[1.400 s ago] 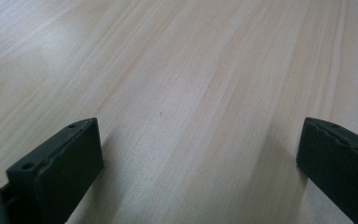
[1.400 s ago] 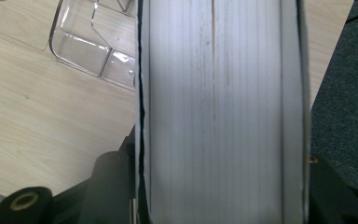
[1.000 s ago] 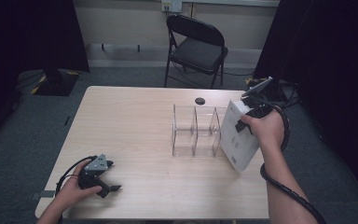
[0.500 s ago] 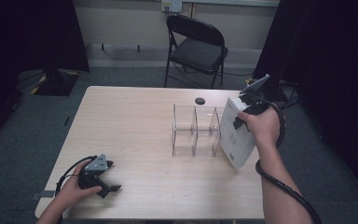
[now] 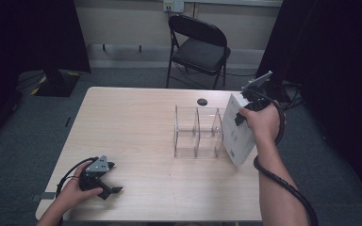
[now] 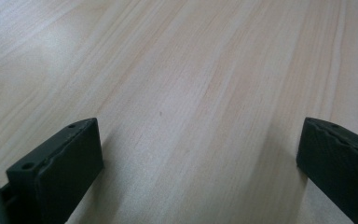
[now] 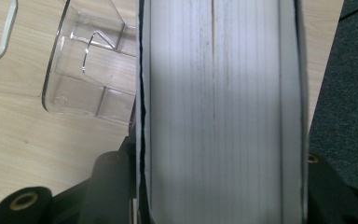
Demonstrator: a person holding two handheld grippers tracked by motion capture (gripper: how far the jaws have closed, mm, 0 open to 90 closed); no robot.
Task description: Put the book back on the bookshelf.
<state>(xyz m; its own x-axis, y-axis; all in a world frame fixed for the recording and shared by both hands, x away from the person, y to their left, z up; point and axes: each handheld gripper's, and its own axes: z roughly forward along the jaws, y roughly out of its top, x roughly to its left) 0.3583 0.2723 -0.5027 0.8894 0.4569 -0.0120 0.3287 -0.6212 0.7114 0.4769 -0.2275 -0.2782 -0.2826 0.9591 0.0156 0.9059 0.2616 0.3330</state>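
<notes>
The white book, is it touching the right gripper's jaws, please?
Touching: in the right gripper view the white book fills the space between the right gripper jaws, both pressing its covers.

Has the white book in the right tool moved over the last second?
Yes. The white book has swung more upright and shifted a little toward the clear acrylic organizer, whose right end it now stands against, clamped in the right tool.
</notes>
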